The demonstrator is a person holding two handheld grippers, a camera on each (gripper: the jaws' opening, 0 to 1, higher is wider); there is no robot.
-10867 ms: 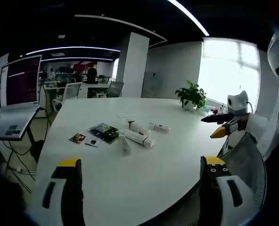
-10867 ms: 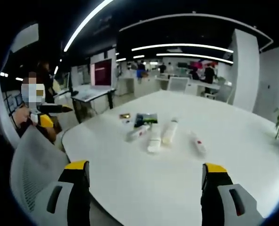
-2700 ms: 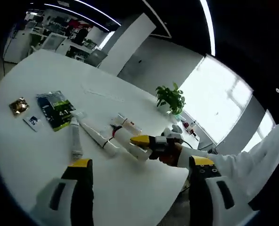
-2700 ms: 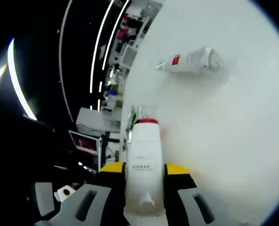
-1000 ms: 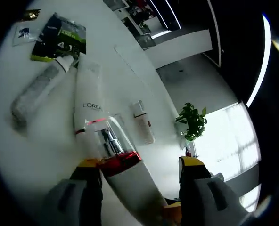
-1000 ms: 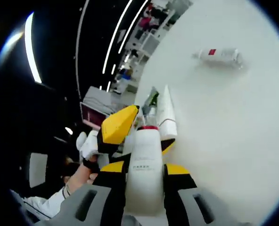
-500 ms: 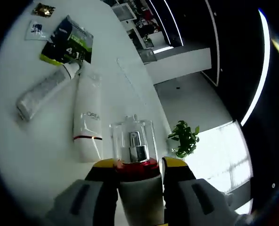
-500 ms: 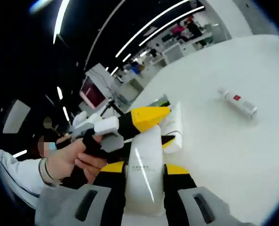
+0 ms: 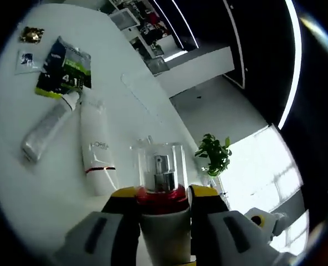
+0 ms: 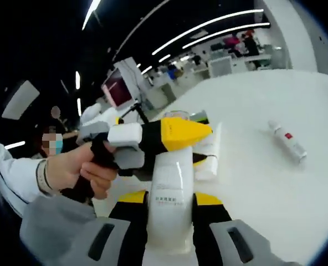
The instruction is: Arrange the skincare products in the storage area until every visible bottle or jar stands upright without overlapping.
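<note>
Pump bottle: I see a white bottle with a red collar, a silver pump and a clear cap, held up off the worktop between both sets of tongs. In the right gripper view its white body bears small printed text.

Left tongs: my yellow-tipped jaws are pressed against the bottle at its red collar, one on each side. In the right gripper view the same tongs come in from the left and close around the bottle's upper end.

Right tongs: pinching the white body of the same bottle, one jaw on each side.

Hand: in the right gripper view a person's hand grips the handle of the left tongs.

Large white tube: lies flat on the worktop, lettering on its side and a thin red line near the closer end.

Grey tube: lies flat just beside the large white tube, its white cap pointing toward the green packet.

Green packet: lies flat beyond the tubes, with two small sachets near it.

Small bottle: a slim white bottle with a red label lies on its side on the worktop, well apart from the others.

Potted plant: stands at the far edge of the worktop.
</note>
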